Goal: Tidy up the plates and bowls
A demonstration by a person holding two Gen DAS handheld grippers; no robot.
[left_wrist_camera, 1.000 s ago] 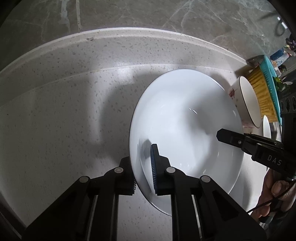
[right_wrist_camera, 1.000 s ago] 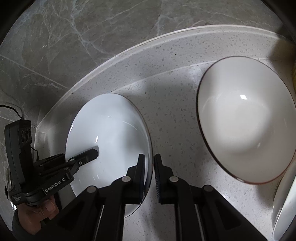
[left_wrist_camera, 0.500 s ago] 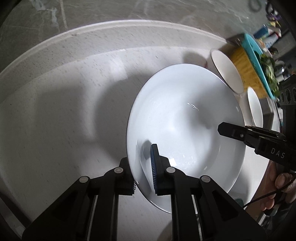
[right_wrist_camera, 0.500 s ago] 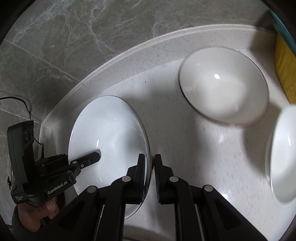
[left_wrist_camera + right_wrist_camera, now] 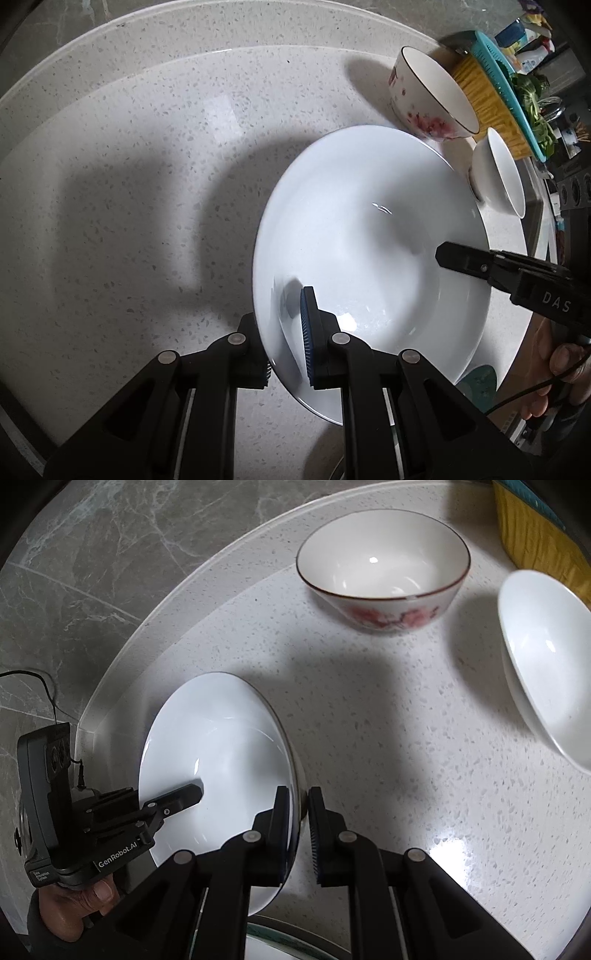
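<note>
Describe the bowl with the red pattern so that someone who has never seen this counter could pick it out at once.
Start at the pale speckled counter and look to its far side, near the yellow basket. The patterned bowl stands upright there, apart from the plain white bowl on its right. It alone has a thin dark rim line and red flowers on its outer wall; the big white plate in both tongs is plain.

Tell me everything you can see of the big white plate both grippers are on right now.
The white plate is a large, deep, glossy dish, plain white like glazed ceramic, empty and clean with small highlights. It is held above the speckled countertop, tilted in both views. The left gripper pinches its near rim, one pad inside, one beneath; the right gripper clamps the opposite rim. Beyond it stand a floral bowl and a plain white bowl, neither touching it.
</note>
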